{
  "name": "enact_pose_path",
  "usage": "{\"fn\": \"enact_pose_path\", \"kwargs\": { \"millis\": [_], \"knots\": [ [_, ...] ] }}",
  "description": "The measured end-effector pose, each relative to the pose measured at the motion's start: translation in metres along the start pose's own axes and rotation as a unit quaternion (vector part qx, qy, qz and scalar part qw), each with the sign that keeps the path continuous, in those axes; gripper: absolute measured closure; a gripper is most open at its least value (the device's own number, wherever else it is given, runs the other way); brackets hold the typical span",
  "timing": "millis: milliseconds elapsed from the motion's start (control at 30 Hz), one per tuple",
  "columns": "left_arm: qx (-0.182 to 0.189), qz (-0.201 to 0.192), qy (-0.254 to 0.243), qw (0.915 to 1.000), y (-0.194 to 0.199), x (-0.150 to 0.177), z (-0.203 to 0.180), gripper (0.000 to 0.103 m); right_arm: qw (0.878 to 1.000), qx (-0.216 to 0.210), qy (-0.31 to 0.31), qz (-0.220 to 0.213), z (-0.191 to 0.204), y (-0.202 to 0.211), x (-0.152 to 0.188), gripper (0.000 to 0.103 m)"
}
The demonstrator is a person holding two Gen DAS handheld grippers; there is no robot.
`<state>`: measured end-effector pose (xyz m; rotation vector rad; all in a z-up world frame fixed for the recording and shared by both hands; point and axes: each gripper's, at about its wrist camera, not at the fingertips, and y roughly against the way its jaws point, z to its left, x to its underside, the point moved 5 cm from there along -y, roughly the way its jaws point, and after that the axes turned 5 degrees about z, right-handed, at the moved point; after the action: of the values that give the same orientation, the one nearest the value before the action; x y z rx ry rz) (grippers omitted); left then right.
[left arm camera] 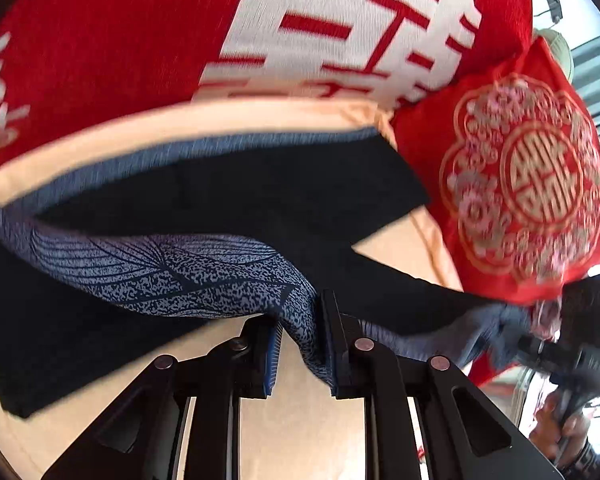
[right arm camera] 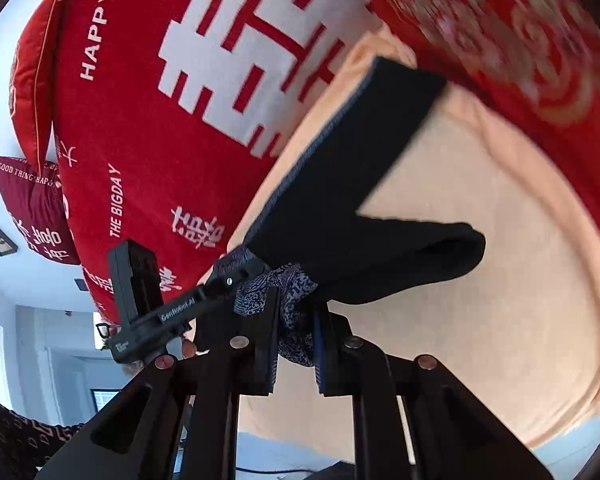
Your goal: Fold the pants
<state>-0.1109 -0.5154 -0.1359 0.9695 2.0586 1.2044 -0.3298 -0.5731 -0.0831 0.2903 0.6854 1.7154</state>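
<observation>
Plenty of open peach sheet (right arm camera: 500, 280) on our right side past the dark pants (right arm camera: 340, 184), so there's room to pass there. Behind the pants we're boxed in by the big red blanket (right arm camera: 160, 120), which rises right along the far edge. The red embroidered pillow (left arm camera: 520, 184) crowds the right corner, touching the sheet just beside the pant leg. Our left gripper (right arm camera: 228, 280) and right gripper (right arm camera: 296, 344) sit close together, both clamped on the patterned waistband, so there's barely a gap between them. Near side below the pants is bare sheet.
</observation>
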Motion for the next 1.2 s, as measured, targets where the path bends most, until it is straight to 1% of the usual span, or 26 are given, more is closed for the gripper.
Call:
{"fn": "enact_pose_path", "kwargs": {
  "millis": [33, 100, 133, 167, 200, 267, 300, 333, 367, 467, 533, 600, 667, 733, 800, 833, 867, 900, 967, 1000, 1033, 1100, 1133, 1167, 1200],
  "knots": [
    [-0.004, -0.012, -0.002, 0.9999, 0.002, -0.017, -0.001, 0.083, 1.0, 0.009, 0.015, 0.001, 0.003, -0.002, -0.03, 0.088],
    [-0.011, -0.021, -0.005, 0.9997, 0.002, -0.042, -0.004, 0.082, 0.999, 0.024, 0.037, 0.007, 0.001, -0.004, -0.062, 0.087],
    [-0.018, -0.02, -0.005, 0.9996, 0.003, -0.055, -0.004, 0.082, 0.998, 0.042, 0.053, 0.015, 0.003, -0.015, -0.084, 0.087],
    [-0.02, -0.016, -0.004, 0.9997, 0.003, -0.063, -0.003, 0.082, 0.997, 0.053, 0.061, 0.019, 0.005, -0.025, -0.093, 0.086],
    [-0.019, -0.012, 0.0, 0.9998, 0.003, -0.07, -0.001, 0.082, 0.995, 0.067, 0.066, 0.023, 0.006, -0.035, -0.108, 0.084],
    [-0.017, -0.014, 0.004, 0.9998, 0.005, -0.076, 0.002, 0.082, 0.993, 0.093, 0.07, 0.02, 0.006, -0.052, -0.134, 0.073],
    [-0.019, -0.012, 0.002, 0.9998, 0.006, -0.076, 0.003, 0.082, 0.993, 0.098, 0.07, 0.02, 0.007, -0.061, -0.145, 0.063],
    [-0.02, -0.008, 0.0, 0.9998, 0.006, -0.076, 0.004, 0.082, 0.992, 0.1, 0.069, 0.022, 0.009, -0.069, -0.155, 0.057],
    [-0.022, -0.003, -0.004, 0.9998, 0.008, -0.075, 0.005, 0.082, 0.992, 0.103, 0.069, 0.024, 0.011, -0.075, -0.161, 0.056],
    [-0.029, 0.013, -0.016, 0.9994, 0.011, -0.07, 0.002, 0.082, 0.988, 0.132, 0.073, 0.035, 0.01, -0.088, -0.167, 0.056],
    [-0.041, 0.02, -0.025, 0.9986, 0.016, -0.067, 0.0, 0.082, 0.984, 0.16, 0.068, 0.028, 0.003, -0.09, -0.172, 0.056],
    [-0.058, 0.015, -0.037, 0.9975, 0.022, -0.065, -0.002, 0.082, 0.984, 0.168, 0.054, 0.015, -0.004, -0.086, -0.18, 0.055],
    [-0.08, -0.001, -0.043, 0.9958, 0.027, -0.069, -0.001, 0.082, 0.984, 0.173, 0.051, -0.001, -0.008, -0.077, -0.183, 0.054],
    [-0.088, -0.006, -0.033, 0.9955, 0.022, -0.08, 0.0, 0.082, 0.984, 0.164, 0.063, -0.012, -0.002, -0.066, -0.17, 0.054],
    [-0.085, -0.011, -0.025, 0.996, 0.017, -0.088, 0.002, 0.082, 0.983, 0.164, 0.083, -0.008, 0.004, -0.058, -0.15, 0.054],
    [-0.087, -0.011, -0.022, 0.9959, 0.014, -0.092, 0.004, 0.082, 0.98, 0.176, 0.094, -0.002, 0.004, -0.057, -0.14, 0.054],
    [-0.089, -0.007, -0.02, 0.9958, 0.013, -0.094, 0.004, 0.082, 0.974, 0.199, 0.106, -0.001, 0.004, -0.053, -0.129, 0.054],
    [-0.089, -0.006, -0.02, 0.9958, 0.014, -0.097, 0.003, 0.082, 0.971, 0.209, 0.115, -0.007, 0.004, -0.049, -0.124, 0.054],
    [-0.102, -0.022, -0.032, 0.9941, 0.023, -0.105, -0.004, 0.082, 0.965, 0.227, 0.131, -0.03, 0.005, -0.036, -0.114, 0.053],
    [-0.115, -0.038, -0.044, 0.9917, 0.029, -0.109, -0.009, 0.082, 0.963, 0.234, 0.131, -0.038, 0.005, -0.03, -0.115, 0.053],
    [-0.136, -0.067, -0.066, 0.9862, 0.041, -0.116, -0.018, 0.082, 0.962, 0.239, 0.126, -0.048, 0.004, -0.027, -0.117, 0.053],
    [-0.15, -0.1, -0.093, 0.9792, 0.054, -0.125, -0.03, 0.082, 0.963, 0.236, 0.114, -0.062, 0.004, -0.023, -0.127, 0.053],
    [-0.146, -0.107, -0.104, 0.9779, 0.059, -0.13, -0.035, 0.082, 0.963, 0.238, 0.108, -0.069, 0.006, -0.02, -0.133, 0.053],
    [-0.142, -0.105, -0.106, 0.9785, 0.059, -0.131, -0.036, 0.082, 0.961, 0.239, 0.109, -0.083, 0.012, -0.014, -0.137, 0.053],
    [-0.142, -0.097, -0.102, 0.9799, 0.058, -0.128, -0.034, 0.082, 0.96, 0.232, 0.118, -0.1, 0.022, -0.006, -0.137, 0.05]
  ]
}}
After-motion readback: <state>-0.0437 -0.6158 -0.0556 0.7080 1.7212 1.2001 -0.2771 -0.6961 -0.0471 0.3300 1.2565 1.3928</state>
